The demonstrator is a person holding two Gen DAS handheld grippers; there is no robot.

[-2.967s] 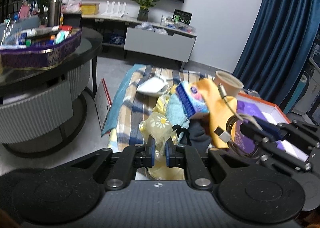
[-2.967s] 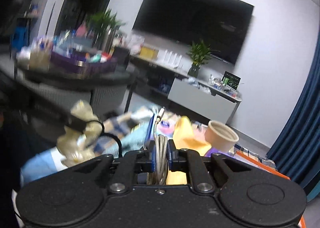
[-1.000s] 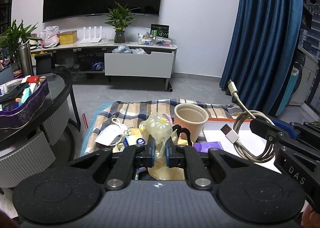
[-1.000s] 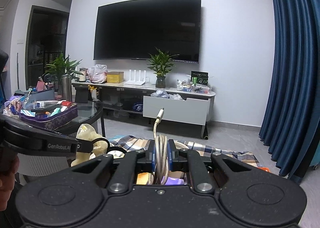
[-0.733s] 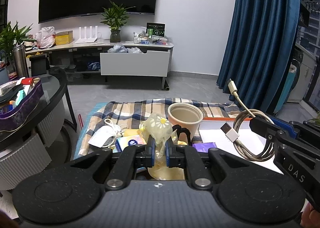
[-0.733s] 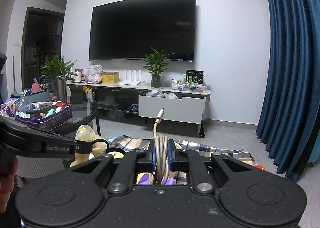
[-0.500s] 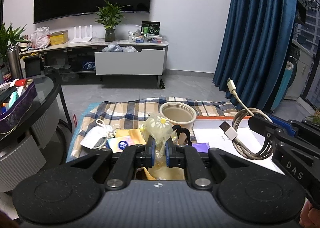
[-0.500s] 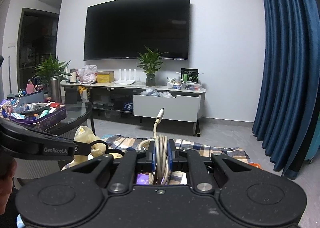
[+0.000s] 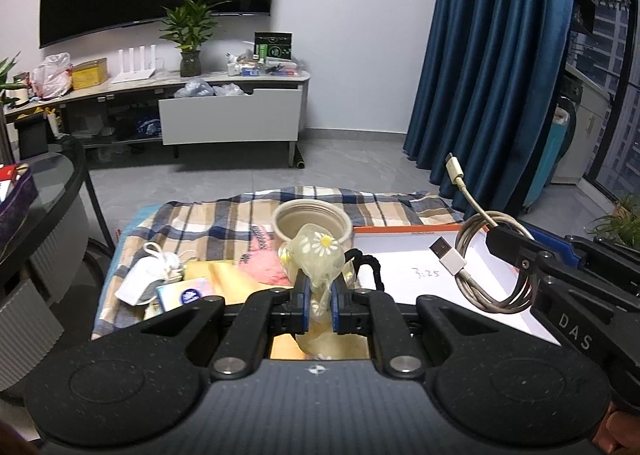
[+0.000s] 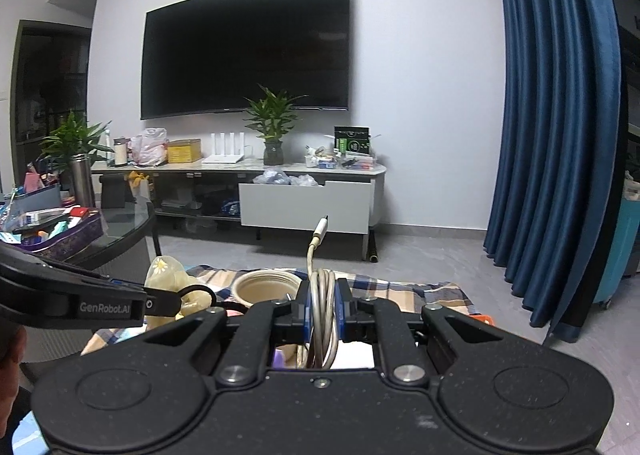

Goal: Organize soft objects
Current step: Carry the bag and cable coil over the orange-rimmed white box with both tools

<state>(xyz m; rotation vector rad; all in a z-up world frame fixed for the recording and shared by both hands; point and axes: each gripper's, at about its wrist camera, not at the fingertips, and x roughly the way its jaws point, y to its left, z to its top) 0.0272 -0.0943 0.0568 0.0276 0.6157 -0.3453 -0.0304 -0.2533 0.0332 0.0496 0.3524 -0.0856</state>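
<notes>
While the left gripper [image 9: 320, 301] is pinching a daisy-print scrunchie [image 9: 318, 255], its body is hiding the scrunchie's lower part. The right gripper [image 10: 322, 313] is clamping a coiled cable [image 10: 322, 307], whose loops are disappearing between the fingers.

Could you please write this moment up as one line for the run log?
left gripper: shut on daisy scrunchie | right gripper: shut on coiled cable | both raised above plaid blanket
</notes>
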